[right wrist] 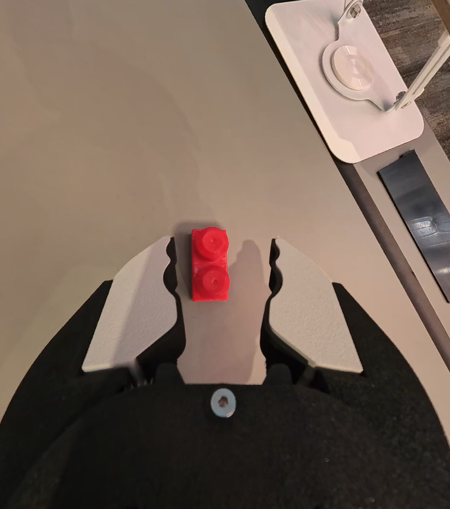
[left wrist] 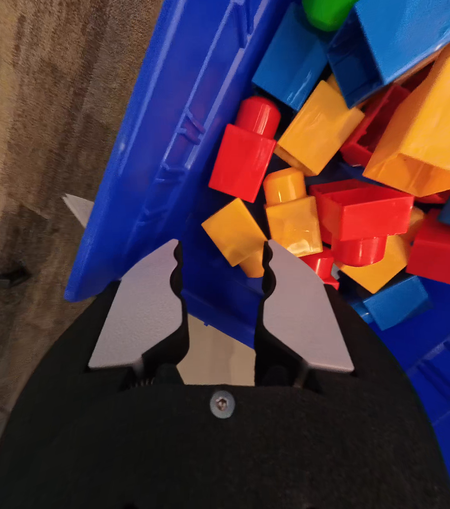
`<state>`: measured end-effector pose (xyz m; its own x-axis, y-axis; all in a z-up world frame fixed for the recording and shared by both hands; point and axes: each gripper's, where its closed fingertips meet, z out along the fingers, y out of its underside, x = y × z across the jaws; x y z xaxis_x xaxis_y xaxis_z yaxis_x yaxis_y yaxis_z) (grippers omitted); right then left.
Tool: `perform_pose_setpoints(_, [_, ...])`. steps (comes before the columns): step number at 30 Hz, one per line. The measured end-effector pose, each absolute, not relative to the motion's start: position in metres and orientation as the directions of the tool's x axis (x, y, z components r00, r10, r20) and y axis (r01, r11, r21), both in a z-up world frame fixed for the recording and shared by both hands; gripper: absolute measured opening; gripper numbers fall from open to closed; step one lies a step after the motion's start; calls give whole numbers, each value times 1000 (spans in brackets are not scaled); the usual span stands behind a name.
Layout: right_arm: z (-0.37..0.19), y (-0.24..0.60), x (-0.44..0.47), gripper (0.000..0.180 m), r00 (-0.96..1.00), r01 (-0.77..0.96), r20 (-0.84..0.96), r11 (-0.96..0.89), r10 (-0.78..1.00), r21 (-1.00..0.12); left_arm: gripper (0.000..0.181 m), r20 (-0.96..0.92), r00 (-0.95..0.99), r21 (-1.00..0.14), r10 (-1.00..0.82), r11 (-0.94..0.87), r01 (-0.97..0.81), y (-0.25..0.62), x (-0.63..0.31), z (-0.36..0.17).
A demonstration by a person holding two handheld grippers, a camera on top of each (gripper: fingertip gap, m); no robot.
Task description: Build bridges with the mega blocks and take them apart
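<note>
In the left wrist view a blue plastic bin [left wrist: 163,137] holds several mega blocks in red, yellow, blue and green. My left gripper [left wrist: 222,245] is open and empty over the bin's near corner. A yellow one-stud block [left wrist: 235,234] lies just beyond its fingertips, beside a red one-stud block [left wrist: 243,162]. In the right wrist view a red two-stud block [right wrist: 209,265] stands studs-up on the grey table [right wrist: 94,124]. My right gripper [right wrist: 223,240] is open above it, with the block between the fingers, nearer the left one and apart from both.
A white base plate with a metal arm [right wrist: 345,80] sits at the table's far right edge, by a dark slot [right wrist: 427,225]. Brown carpet [left wrist: 25,124] lies left of the bin, beyond the table edge. My right fingertips sit around 65 centimetres from my left ones.
</note>
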<state>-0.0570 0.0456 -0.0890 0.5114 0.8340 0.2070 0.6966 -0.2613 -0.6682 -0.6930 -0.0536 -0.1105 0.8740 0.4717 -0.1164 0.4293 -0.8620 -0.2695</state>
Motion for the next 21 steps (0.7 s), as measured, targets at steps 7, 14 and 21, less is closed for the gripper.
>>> perform_pose_setpoints(7, [-93, 44, -62, 65, 494, 714, 210, -256, 844, -652, 50, 31, 815, -301, 578, -772, 559, -44, -689, -116])
perform_pose_setpoints(14, [-89, 45, -61, 64, 500, 706, 214, -252, 839, -661, 51, 55, 805, -273, 590, -767, 581, -49, -686, -122])
perform_pose_setpoints(21, [-94, 43, -62, 64, 488, 729, 224, -253, 844, -636, 45, -137, 832, -248, 537, -832, 496, -50, -692, -126])
